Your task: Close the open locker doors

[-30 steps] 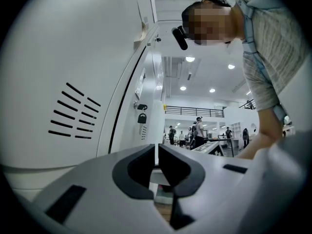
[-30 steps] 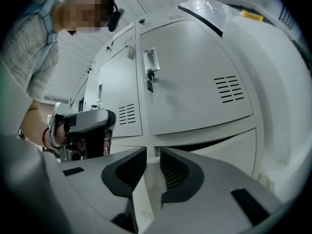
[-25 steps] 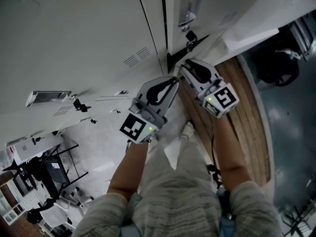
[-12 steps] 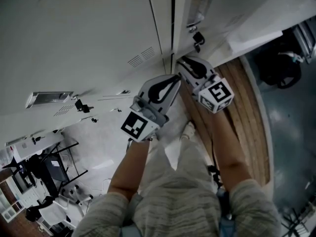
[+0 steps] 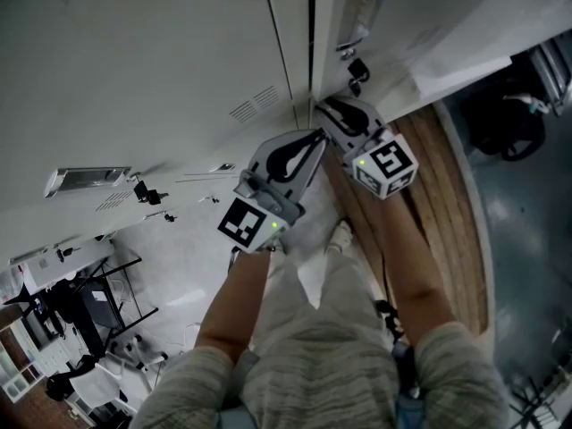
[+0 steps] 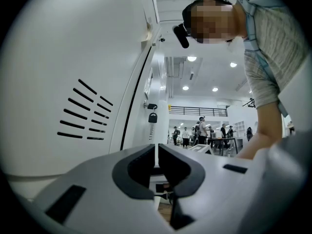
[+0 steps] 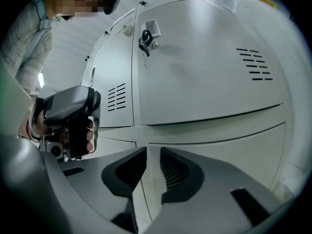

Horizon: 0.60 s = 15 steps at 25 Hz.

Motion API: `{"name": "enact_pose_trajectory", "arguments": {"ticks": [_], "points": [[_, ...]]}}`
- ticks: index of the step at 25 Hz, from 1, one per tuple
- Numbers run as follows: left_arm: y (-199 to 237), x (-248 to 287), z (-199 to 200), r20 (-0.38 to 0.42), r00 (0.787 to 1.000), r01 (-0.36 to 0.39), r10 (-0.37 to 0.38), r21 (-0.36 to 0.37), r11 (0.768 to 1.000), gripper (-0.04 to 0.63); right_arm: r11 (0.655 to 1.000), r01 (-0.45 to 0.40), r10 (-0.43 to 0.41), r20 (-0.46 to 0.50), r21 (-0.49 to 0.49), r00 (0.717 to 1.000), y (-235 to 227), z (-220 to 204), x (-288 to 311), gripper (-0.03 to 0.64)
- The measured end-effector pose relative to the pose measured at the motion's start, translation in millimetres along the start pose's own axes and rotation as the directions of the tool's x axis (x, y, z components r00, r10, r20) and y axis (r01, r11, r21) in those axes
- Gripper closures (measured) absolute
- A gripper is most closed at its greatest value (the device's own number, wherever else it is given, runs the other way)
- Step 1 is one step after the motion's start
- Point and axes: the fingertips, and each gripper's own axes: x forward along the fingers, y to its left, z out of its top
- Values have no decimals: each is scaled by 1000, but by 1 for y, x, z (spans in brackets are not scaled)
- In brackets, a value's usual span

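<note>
– At the locker bank: where do the doors stand?
– Two pale locker doors (image 5: pixel 179 52) meet at a dark seam (image 5: pixel 313 43) dead ahead of both grippers. Can't tell if it's fully flush. A key (image 5: pixel 357 68) hangs in the right-hand door's lock.
– Hands?
– Forearms out, grippers side by side, noses at the foot of that seam. The right gripper (image 5: pixel 320 105) sits closest to the door, contact unclear. Its jaws show a narrow gap with nothing in it, just locker face through the slot. The left gripper (image 5: pixel 315 138) is just beside it, jaws drawn to a hairline, holding nothing.
– Room to move?
– Locker faces fill everything ahead. A wooden floor strip (image 5: pixel 447 213) runs on the right, a shoe (image 5: pixel 338 235) is below the grippers, and carts (image 5: pixel 80 311) clutter the lower left.
– View differences?
– Right gripper view sees the doors face-on: vent slots (image 7: pixel 256 65), the seam between upper and lower doors, and the hand (image 7: pixel 88 133) on the left gripper. Left gripper view looks along the bank to a lit hall with people (image 6: pixel 200 130). Head view shows neither.
</note>
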Motion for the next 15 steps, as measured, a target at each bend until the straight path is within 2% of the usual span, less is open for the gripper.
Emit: {"name": "enact_pose_trajectory", "arguments": {"ticks": [15], "points": [[-3, -2, 4, -8, 1000, -14, 14, 12, 1000, 589, 1000, -17, 17, 3, -6, 1000, 9, 6, 0, 531]]}}
